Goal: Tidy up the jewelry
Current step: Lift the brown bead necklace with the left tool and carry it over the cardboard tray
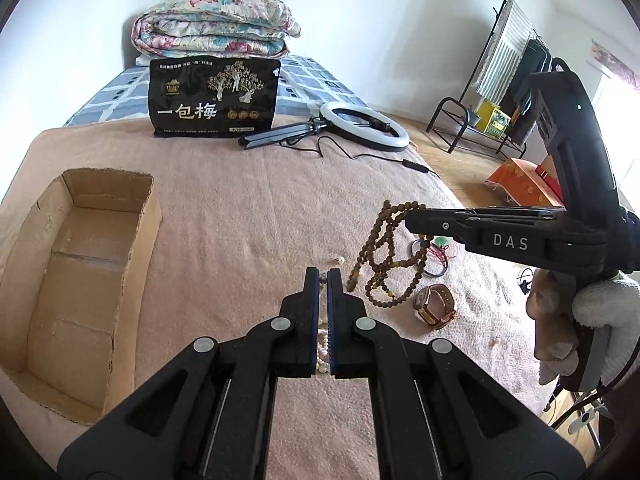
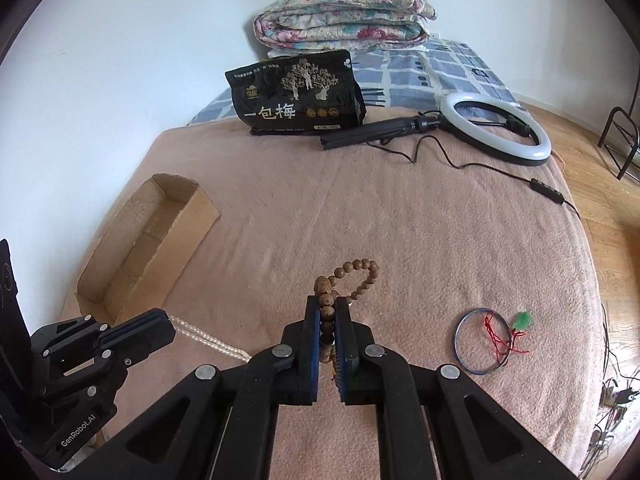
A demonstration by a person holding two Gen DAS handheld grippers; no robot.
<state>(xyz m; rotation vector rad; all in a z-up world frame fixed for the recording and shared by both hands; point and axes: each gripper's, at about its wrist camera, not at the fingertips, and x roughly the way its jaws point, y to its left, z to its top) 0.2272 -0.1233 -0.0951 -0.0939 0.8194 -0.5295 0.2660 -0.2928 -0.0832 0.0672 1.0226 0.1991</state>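
My left gripper (image 1: 323, 276) is shut on a white pearl necklace (image 1: 322, 354); the strand trails from its jaws onto the blanket in the right wrist view (image 2: 208, 338). My right gripper (image 2: 328, 308) is shut on a brown wooden bead necklace (image 2: 358, 276), which hangs in loops above the blanket in the left wrist view (image 1: 380, 264). An open cardboard box (image 1: 84, 280) lies at the left, also in the right wrist view (image 2: 152, 240). A watch (image 1: 436, 306), a blue bangle (image 2: 478, 340) and a green pendant on red cord (image 2: 522, 320) lie on the pink blanket.
A black snack bag (image 1: 214, 98), a ring light with cable (image 1: 364, 126) and a folded quilt (image 1: 216, 26) sit at the far end of the bed. A metal rack (image 1: 492, 92) stands on the wooden floor to the right.
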